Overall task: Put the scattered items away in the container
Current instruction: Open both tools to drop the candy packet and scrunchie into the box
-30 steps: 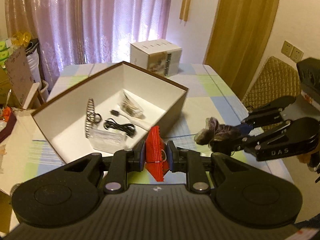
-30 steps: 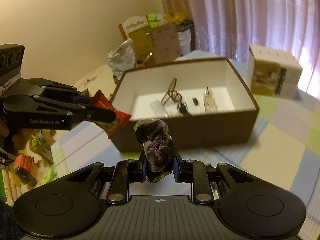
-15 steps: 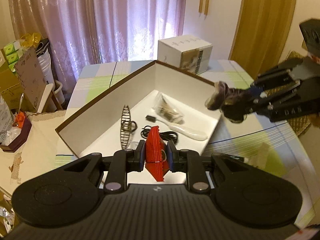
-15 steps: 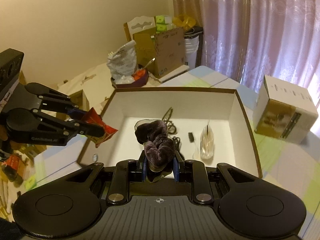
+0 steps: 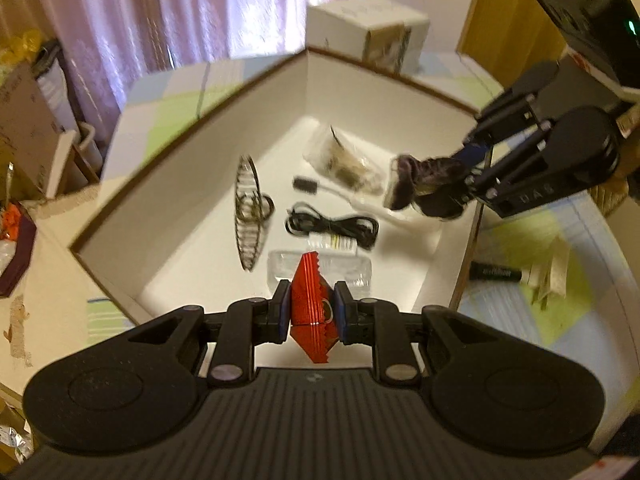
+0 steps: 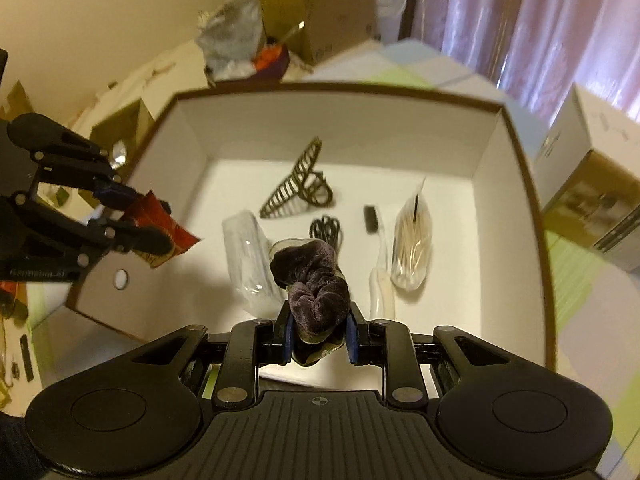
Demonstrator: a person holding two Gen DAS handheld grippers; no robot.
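The left gripper [image 5: 311, 312] is pinching a red packet [image 5: 310, 300] between its blue pads, the packet standing on edge with its crimped ends pointing up and down. It hangs over the near end of the open box [image 5: 192, 136], a brown-edged container with white inner walls, set on a checked tablecloth [image 5: 568, 240].

The right gripper [image 6: 318, 330] is clamped on a dark purple velvet scrunchie [image 6: 312, 280], which bulges up between the fingers. In the left wrist view this gripper reaches in over the box's right-hand wall, the scrunchie held above the box floor, not touching it.

Inside the box lie: a metal hair claw [image 6: 298, 190] toward the far side; a coiled black cable [image 5: 332, 226] near the middle; a clear plastic bag of cotton swabs [image 6: 412, 248] toward one side; a white toothbrush [image 6: 380, 276] with a dark head, just beside that bag; and a clear plastic sleeve [image 6: 250, 268] near the front. None of these is touched by either gripper.

Outside the box, on the cloth to its right in the left wrist view, a small black tube [image 5: 494, 272] rests beside a pale folded item too blurred to identify. A white carton [image 5: 368, 26] stands beyond the box's far corner, near the lilac curtains [image 5: 160, 12].
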